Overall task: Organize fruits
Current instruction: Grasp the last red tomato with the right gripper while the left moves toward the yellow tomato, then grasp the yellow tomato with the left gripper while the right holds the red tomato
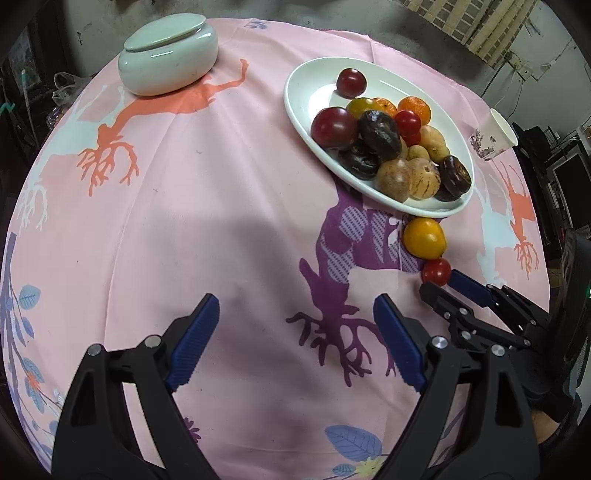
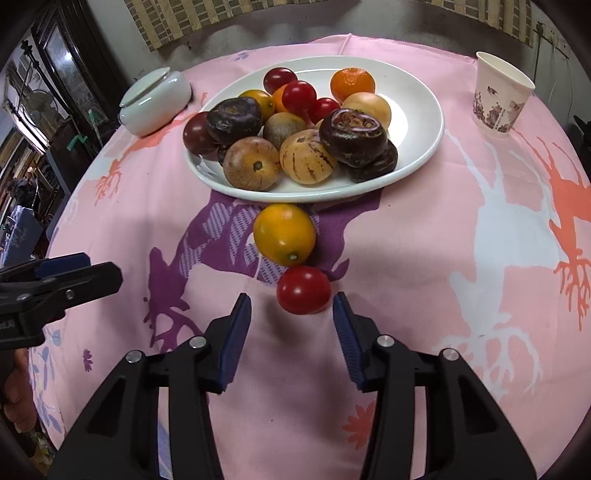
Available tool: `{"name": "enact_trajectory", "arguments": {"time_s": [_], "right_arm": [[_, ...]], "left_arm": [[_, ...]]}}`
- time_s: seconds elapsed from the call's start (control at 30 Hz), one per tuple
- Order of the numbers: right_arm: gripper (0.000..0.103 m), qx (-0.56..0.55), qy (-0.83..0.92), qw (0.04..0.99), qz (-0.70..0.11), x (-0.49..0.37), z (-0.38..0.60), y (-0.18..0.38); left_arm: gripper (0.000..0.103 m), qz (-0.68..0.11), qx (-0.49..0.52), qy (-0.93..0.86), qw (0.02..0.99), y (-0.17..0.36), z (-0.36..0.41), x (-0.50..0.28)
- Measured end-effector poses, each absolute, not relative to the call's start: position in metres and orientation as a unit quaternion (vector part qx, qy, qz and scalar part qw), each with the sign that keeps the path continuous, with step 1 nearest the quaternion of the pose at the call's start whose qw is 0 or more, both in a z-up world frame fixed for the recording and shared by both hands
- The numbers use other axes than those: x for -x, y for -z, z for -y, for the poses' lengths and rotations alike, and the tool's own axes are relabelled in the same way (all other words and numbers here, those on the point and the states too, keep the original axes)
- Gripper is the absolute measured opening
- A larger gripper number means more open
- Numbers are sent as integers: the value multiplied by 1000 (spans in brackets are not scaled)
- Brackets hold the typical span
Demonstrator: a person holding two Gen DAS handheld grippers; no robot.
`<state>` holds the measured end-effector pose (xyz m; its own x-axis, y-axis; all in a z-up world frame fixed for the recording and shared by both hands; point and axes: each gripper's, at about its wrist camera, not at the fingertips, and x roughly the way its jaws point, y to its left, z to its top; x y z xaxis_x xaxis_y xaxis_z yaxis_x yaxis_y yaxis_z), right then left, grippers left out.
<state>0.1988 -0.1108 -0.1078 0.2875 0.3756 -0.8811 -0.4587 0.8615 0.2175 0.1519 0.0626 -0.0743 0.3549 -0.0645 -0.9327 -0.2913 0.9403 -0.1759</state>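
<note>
Right tongs (image 2: pixel 291 314) angled steeply down, blue pads partly parted and gripping nothing, red cherry tomato (image 2: pixel 303 290) just ahead between their tips, yellow tomato (image 2: pixel 284 234) beyond against white plate (image 2: pixel 424 147) of fruit, left tongs (image 1: pixel 297 317) spread wide, empty, over pink-clothed surface (image 1: pixel 221 206).

A pink tablecloth (image 1: pixel 221 206) printed with orange, white and purple deer shapes is covering the table; a pale green lidded ceramic jar (image 1: pixel 168 53) is sitting on it at the far left, its lid (image 1: pixel 162 31) lying slightly askew; a paper cup (image 2: pixel 500 98) with a floral print is standing upright at the far right; a bamboo blind (image 1: pixel 476 24) is hanging on the wall behind.
</note>
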Motion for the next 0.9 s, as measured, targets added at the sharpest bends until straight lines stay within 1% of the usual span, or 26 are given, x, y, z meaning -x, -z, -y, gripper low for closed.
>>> {"name": "enact_trajectory", "arguments": {"time_s": [0.1,0.17,0.53,0.9], "right_arm": [[40,42,-252,800,-543,-202,109,113],[32,44,-249,803,-539,-204,109,115],[31,5,-244,804,-542,-191,150,105],[31,-27,-238,805,-543,-176,191,101]], "left_arm": [[87,-566,159,-68,806,76,-61,-152],[87,-566,157,-66,806,76,-58,-153],[87,-571,142,-40,808,74,-34,-161],[87,-583,125,-7,803,82,19,-200]]}}
